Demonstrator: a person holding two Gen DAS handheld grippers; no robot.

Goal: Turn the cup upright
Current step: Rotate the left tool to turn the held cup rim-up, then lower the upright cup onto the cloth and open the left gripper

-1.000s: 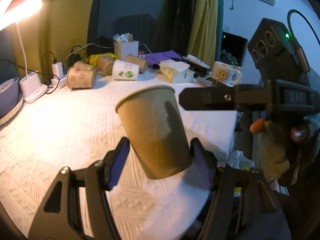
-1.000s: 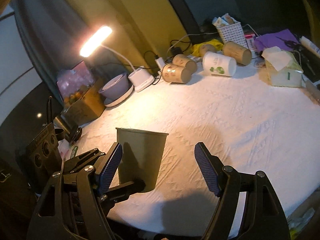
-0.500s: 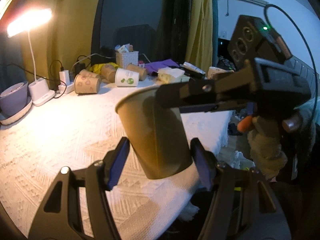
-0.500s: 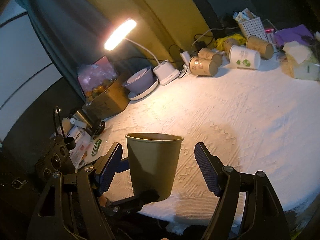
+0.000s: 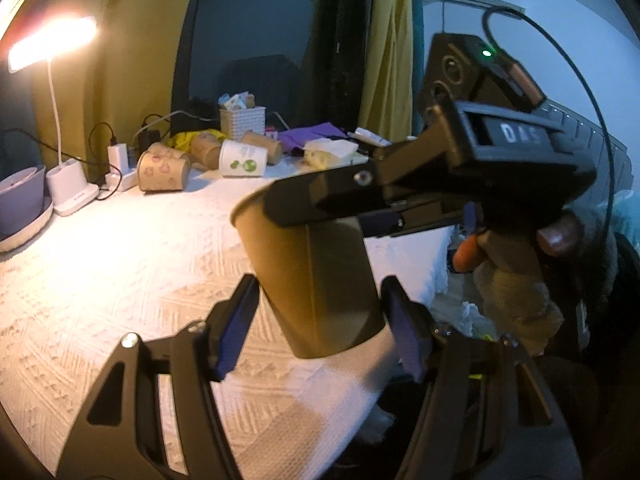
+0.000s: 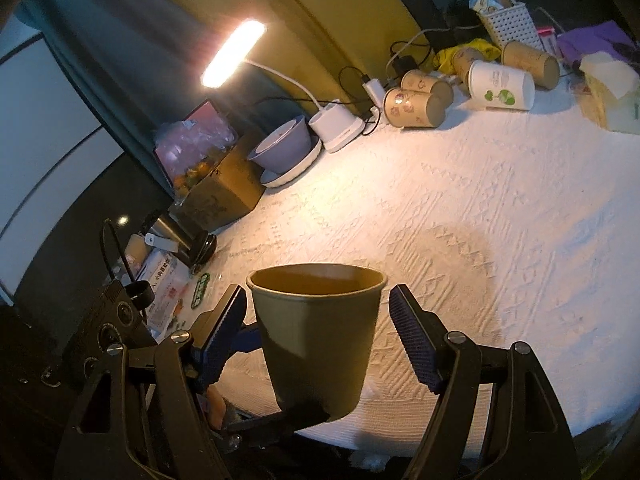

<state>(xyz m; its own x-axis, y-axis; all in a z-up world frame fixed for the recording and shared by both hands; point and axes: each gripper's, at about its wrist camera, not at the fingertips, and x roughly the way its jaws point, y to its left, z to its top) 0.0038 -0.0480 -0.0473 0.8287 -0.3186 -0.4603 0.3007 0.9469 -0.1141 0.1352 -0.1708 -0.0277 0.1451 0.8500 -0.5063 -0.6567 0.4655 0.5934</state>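
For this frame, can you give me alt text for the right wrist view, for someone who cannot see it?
A brown paper cup, mouth up, sits between the open blue-padded fingers of the right gripper, gripped low by the left gripper. Behind it, a white textured tablecloth holds a lit desk lamp and several cups lying on their sides.

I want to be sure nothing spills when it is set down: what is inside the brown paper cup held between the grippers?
The right wrist view looks into the brown paper cup: only bare inner wall shows below the rim. Its bottom is hidden by the near wall, so I cannot tell whether it is empty.
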